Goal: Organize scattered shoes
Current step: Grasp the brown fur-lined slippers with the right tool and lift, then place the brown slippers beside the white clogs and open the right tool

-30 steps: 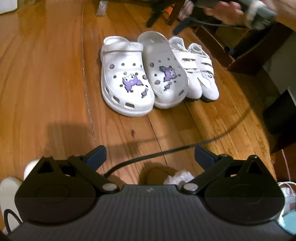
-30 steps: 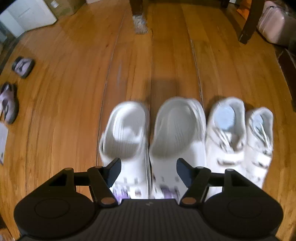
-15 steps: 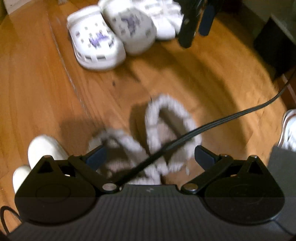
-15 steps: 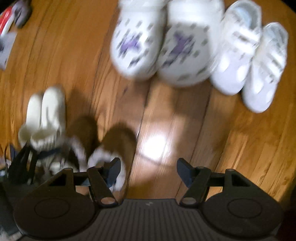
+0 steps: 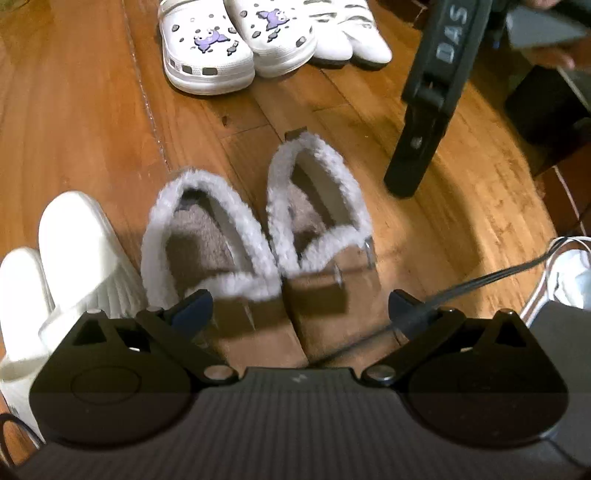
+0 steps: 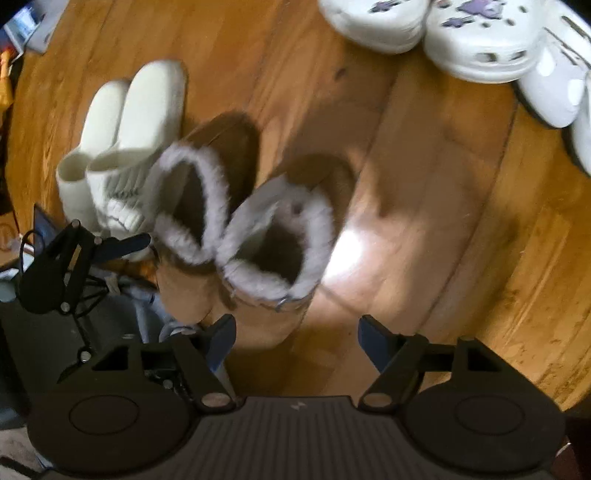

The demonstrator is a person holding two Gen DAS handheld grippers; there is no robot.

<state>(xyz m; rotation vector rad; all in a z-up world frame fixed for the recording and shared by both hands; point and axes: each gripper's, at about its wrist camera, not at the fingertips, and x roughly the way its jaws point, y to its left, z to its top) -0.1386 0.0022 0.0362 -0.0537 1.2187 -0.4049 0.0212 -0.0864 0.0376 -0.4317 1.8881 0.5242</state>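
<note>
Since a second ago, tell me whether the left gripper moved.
Yes. The left gripper pulled back from the clogs, which slid to the top edge; fur-lined boots now sit under it.

A wooden floor (image 5: pixel 92 110) of warm orange-brown boards fills both views, with a bright patch of glare (image 6: pixel 351 251) on it in the right wrist view. A thin black cable (image 5: pixel 480 277) runs across the boards at the right of the left wrist view, beside some white cords (image 5: pixel 550 258). Dark furniture (image 5: pixel 546 99) stands at the far right edge. In the right wrist view's upper left corner lie some papers or boxes (image 6: pixel 29 26), too blurred to tell apart
</note>
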